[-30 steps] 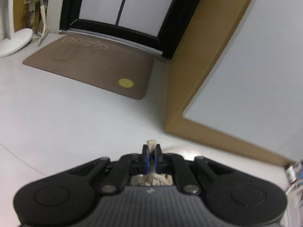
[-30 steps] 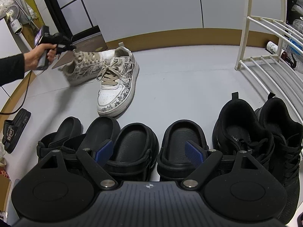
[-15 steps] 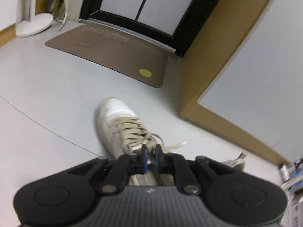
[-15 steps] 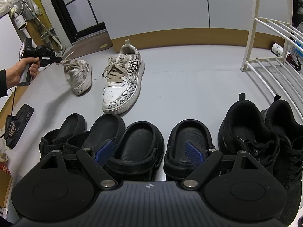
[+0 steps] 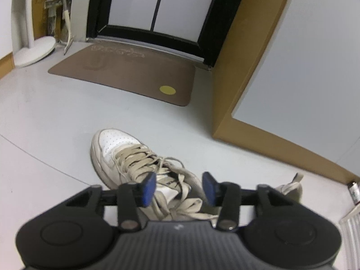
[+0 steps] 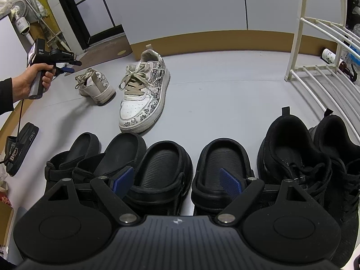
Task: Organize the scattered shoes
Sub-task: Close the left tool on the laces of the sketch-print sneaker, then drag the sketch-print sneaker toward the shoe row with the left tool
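Observation:
A white sneaker with beige laces point(image 5: 121, 150) lies on the grey floor, toe pointing toward the doormat. My left gripper point(image 5: 178, 189) is open just above its tongue and laces. The right wrist view shows the same sneaker point(image 6: 95, 85) resting beside its printed mate point(image 6: 144, 94), with the left gripper point(image 6: 67, 68) held by a hand point(image 6: 31, 83) slightly to the left of it. My right gripper point(image 6: 176, 182) is open over a row of black clogs point(image 6: 162, 162), holding nothing. The mate's heel point(image 5: 290, 189) peeks out at the right.
Black sneakers point(image 6: 299, 155) end the row at the right, beside a white wire rack point(image 6: 315, 72). A black slipper point(image 6: 20, 148) lies at the far left. A brown doormat point(image 5: 126, 76) fronts a dark-framed door, with a wood-edged wall corner point(image 5: 225, 103) to its right.
The left gripper carried the white sneaker through the air, set it on the floor left of its mate, and opened. The right gripper stayed open over the clogs.

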`<state>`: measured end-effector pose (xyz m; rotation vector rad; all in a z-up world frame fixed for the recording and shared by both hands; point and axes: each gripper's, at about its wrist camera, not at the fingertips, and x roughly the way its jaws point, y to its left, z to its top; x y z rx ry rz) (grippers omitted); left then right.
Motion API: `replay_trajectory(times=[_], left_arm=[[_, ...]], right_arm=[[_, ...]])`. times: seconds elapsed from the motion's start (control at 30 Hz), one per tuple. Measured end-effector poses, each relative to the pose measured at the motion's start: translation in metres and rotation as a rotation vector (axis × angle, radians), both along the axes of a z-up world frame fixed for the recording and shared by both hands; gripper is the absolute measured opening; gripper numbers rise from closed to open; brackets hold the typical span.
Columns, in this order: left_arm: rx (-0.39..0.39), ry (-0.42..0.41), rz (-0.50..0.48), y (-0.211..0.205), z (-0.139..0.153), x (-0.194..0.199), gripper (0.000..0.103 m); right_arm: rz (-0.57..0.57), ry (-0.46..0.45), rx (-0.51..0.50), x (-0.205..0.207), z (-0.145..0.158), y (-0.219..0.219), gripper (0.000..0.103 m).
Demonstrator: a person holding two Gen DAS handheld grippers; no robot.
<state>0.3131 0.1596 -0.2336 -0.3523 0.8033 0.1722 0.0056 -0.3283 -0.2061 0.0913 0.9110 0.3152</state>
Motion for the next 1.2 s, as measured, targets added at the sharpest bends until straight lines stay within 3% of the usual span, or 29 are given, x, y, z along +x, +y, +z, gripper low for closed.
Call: replay_trajectory(times=[0.13, 0.27, 0.33, 0.37, 0.4, 0.8, 1.2], left_arm=[[0.012, 0.024, -0.023, -0.011, -0.010, 0.010, 0.051], [-0.010, 0.106, -0.012, -0.015, -0.029, 0.028, 0.050], [0.014, 0.126, -0.015, -0.015, -0.034, 0.034, 0.036], [0.025, 0.137, -0.019, -0.015, -0.035, 0.035, 0.008], [0.032, 0.151, -0.022, -0.013, -0.036, 0.036, 0.001], [-0.042, 0.145, -0.107, 0.007, -0.008, 0.006, 0.000], [-0.136, 0.143, -0.149, 0.002, -0.004, -0.049, 0.000]], right_arm=[[0.003, 0.004, -0.004, 0.000, -0.001, 0.000, 0.087], [0.008, 0.013, -0.007, 0.002, -0.004, 0.001, 0.087], [0.015, 0.015, -0.007, 0.002, -0.005, 0.003, 0.087], [0.019, 0.015, -0.007, 0.002, -0.005, 0.003, 0.087], [0.022, 0.016, -0.007, 0.001, -0.005, 0.004, 0.087], [0.021, 0.024, -0.012, 0.001, -0.007, 0.003, 0.087], [0.025, 0.021, -0.007, 0.002, -0.006, 0.007, 0.087]])
